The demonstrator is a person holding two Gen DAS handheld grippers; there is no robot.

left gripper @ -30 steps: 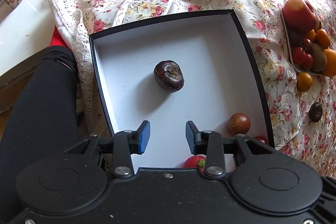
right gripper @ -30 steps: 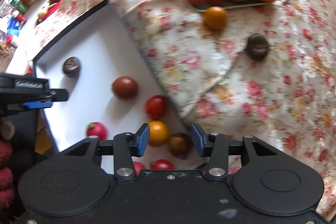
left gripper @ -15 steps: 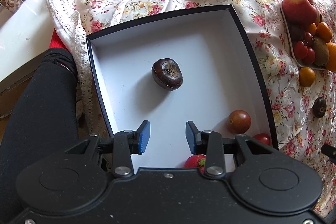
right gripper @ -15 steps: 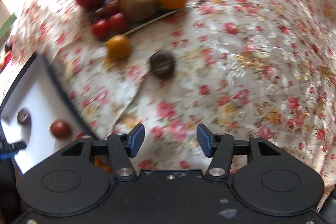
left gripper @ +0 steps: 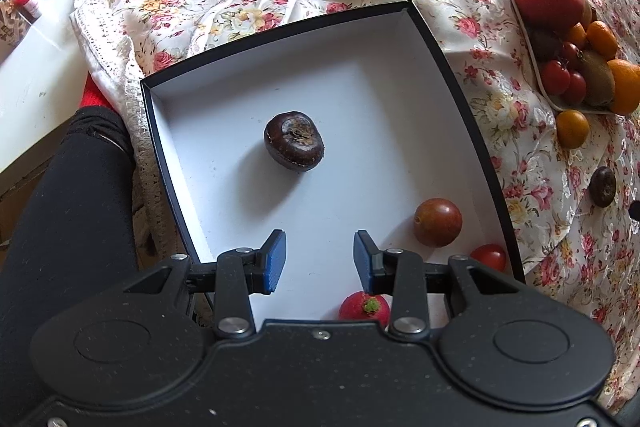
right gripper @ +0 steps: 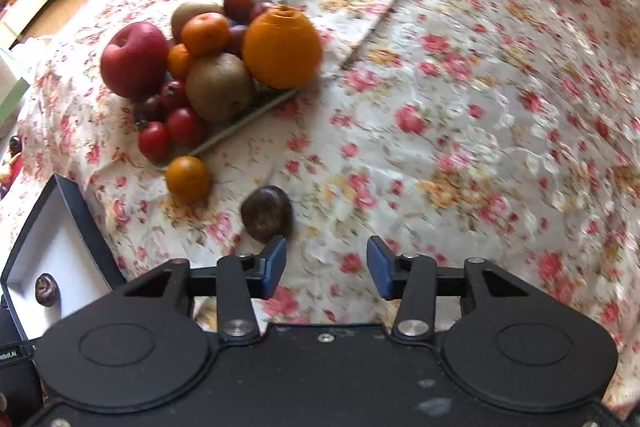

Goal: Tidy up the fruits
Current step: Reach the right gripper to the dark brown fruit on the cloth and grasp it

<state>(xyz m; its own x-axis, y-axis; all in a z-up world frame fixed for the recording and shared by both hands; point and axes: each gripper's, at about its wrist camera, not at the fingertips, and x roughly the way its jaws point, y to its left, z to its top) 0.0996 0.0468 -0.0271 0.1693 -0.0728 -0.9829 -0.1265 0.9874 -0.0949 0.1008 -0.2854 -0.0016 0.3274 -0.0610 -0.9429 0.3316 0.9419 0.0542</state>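
Since a second ago, the right gripper [right gripper: 326, 263] has been carried from above the box [right gripper: 86, 223] out over the floral tablecloth [right gripper: 480, 115]; its jaws are closing with nothing between them, a dark chestnut-like fruit [right gripper: 266, 213] lying just ahead of the left finger. The left gripper [left gripper: 320, 261] is held part open and empty over the box [left gripper: 460, 95], where another dark fruit [left gripper: 294, 141] sits mid-floor and a brownish tomato [left gripper: 438, 222] near the right wall. A heaped fruit plate [right gripper: 240, 129] is seen beyond.

both grippers, the left gripper [left gripper: 320, 261] and the right gripper [right gripper: 326, 265], are matte black plastic with blue finger pads, silver screws and round raised discs; the person wears black trousers [left gripper: 68, 211].
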